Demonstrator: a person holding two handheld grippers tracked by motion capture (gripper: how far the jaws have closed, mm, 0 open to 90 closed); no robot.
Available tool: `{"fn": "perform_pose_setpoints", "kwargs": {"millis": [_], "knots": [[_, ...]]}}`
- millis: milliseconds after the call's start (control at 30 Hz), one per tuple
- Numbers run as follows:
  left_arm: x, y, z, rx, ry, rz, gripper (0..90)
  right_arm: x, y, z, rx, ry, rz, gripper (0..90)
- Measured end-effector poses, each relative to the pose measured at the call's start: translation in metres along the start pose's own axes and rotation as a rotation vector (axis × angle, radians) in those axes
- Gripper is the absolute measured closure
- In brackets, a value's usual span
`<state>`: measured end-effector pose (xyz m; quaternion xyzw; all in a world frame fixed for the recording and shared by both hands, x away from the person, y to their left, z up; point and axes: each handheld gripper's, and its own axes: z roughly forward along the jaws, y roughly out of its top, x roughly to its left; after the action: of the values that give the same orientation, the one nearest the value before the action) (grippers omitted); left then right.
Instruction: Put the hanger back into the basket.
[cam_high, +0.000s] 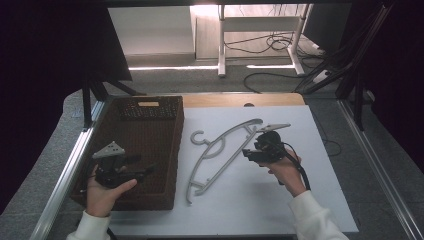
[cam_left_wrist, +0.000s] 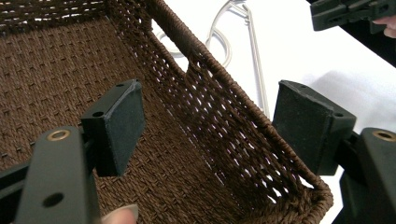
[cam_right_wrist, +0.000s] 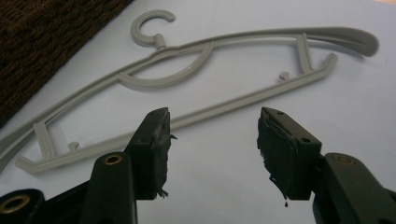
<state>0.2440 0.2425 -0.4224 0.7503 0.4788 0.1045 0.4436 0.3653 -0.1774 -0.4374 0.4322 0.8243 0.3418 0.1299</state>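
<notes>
Looks like a hanger pickup: grey hanger (cam_high: 220, 152) lies flat mid-frame on the white surface (cam_high: 280, 210) beside the basket (cam_high: 150, 150), both right tongs (cam_high: 259, 150) and left tongs (cam_high: 131, 172) gape empty, so I'd straddle the straight bottom bar squarely before squeezing.

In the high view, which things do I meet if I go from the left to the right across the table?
Left gripper over the brown woven basket → grey hanger on the white table surface → right gripper, held beside the hanger.
</notes>
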Motion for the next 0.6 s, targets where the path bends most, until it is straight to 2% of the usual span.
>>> {"fn": "perform_pose_setpoints", "kwargs": {"millis": [167,333,433,600], "knots": [[0.001,0.0,-0.001,-0.009,0.006,-0.001,25.0,0.007,0.017,0.02,0.036,-0.002,-0.003,44.7],[0.003,-0.002,-0.003,-0.011,0.009,-0.011,25.0,0.008,0.033,0.04,0.058,-0.022,0.006,47.3],[0.005,-0.002,-0.004,-0.023,-0.027,-0.033,25.1,0.009,0.04,0.052,0.079,-0.03,0.007,49.4],[0.005,-0.001,-0.005,-0.024,-0.016,-0.031,25.1,0.014,0.051,0.075,0.13,-0.016,0.013,52.9]]}}
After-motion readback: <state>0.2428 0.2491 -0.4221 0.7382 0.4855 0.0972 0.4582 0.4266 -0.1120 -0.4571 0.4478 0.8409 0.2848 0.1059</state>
